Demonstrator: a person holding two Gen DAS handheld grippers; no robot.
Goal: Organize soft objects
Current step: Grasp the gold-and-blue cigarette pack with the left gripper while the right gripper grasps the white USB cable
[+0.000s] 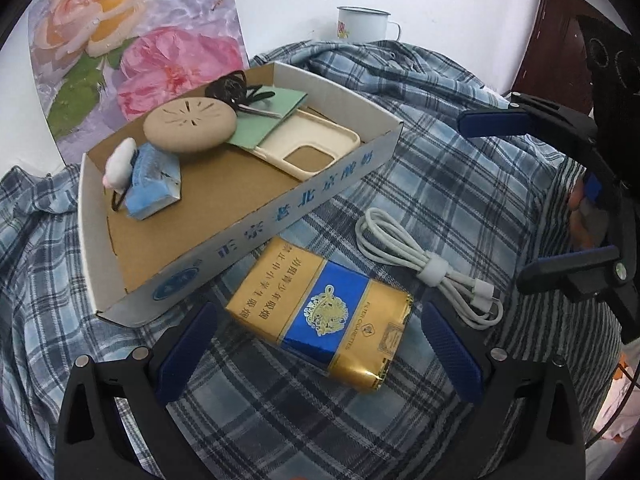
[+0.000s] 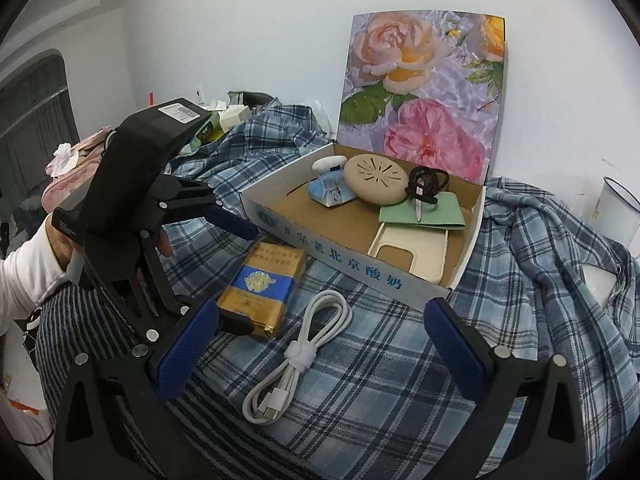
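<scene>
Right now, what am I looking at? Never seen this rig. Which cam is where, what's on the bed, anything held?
There is no robot: a person holds one pair of handheld tongs in each hand, with a fisheye camera on each looking along its fingers.

The left view shows the left tongs open around the gold-and-blue cigarette pack, not gripping it.

The right view shows the right tongs open over the bundled white cable, holding nothing.

Both things lie on a plaid shirt. Behind them is a cardboard box already holding a phone case, a tan disc and other small items.
</scene>
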